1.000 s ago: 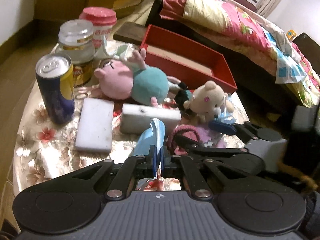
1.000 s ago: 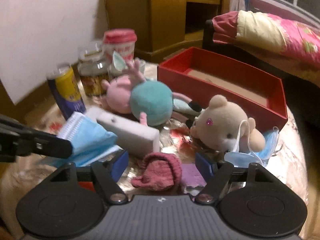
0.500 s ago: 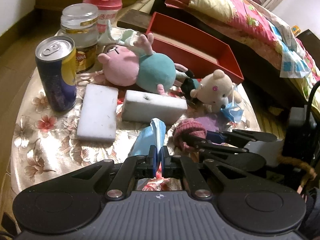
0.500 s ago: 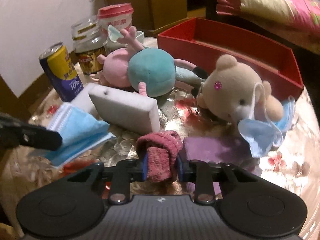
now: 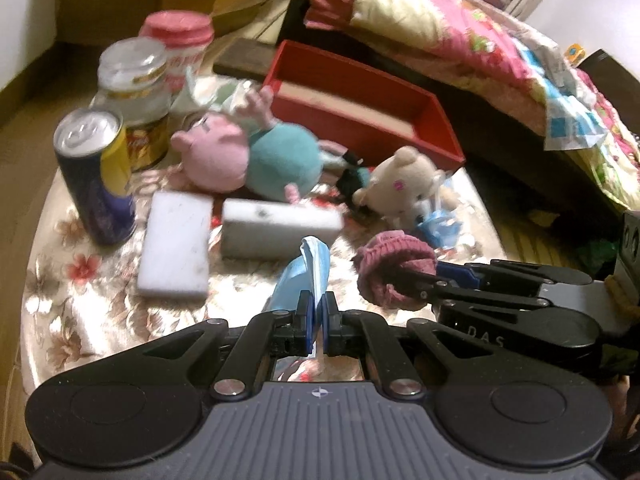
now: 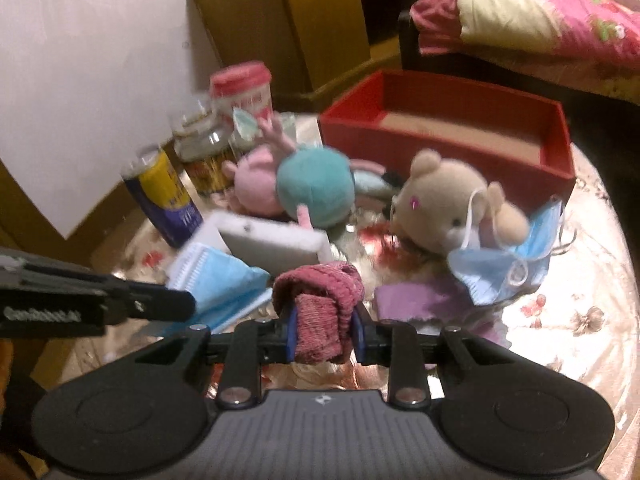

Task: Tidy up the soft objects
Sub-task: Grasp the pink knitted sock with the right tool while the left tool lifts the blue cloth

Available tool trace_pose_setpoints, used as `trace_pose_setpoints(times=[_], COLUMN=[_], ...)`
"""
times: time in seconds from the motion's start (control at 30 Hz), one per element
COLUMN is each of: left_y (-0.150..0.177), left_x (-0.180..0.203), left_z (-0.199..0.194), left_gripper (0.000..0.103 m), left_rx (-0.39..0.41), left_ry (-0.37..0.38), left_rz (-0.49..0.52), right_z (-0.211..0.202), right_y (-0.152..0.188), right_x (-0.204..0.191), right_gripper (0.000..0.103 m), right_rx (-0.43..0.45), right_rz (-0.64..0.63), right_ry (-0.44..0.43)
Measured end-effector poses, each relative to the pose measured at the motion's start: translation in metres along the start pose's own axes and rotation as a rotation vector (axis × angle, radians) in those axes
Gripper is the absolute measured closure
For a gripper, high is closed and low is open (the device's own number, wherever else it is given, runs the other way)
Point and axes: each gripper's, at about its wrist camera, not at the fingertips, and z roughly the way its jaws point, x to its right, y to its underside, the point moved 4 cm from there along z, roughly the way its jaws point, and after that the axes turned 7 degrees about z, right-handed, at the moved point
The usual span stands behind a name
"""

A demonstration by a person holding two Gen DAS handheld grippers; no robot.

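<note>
Motion blur is softening both views, and the labels on the can (image 5: 96, 176) and jar (image 5: 134, 92) are not reading clearly. Only the right wrist view is showing the second mask hanging on the teddy bear (image 6: 460, 204), just in front of the red box (image 6: 448, 136). The left gripper (image 5: 316, 312) is pinching a blue face mask (image 5: 304, 276) nearly closed; the right gripper (image 6: 322, 330) is squeezing a rolled pink sock (image 6: 320, 304), both well in front of the red box.
</note>
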Motion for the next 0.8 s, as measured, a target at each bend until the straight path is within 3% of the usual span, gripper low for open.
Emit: trace_pose_setpoints(times=[0.5, 0.8], left_y=[-0.052, -0.079], left_x=[0.030, 0.036], left_z=[-0.029, -0.024], left_gripper=[0.103, 0.103], left_rx=[0.215, 0.268], left_ry=[-0.024, -0.039], left_rz=[0.071, 0.105], right_z=[-0.044, -0.055], right_y=[-0.033, -0.051], right_x=[-0.008, -0.004], right_gripper=[0.099, 0.099], right_rx=[0.184, 0.261], right_rz=[0.022, 0.021], right_ry=[-0.014, 0.011])
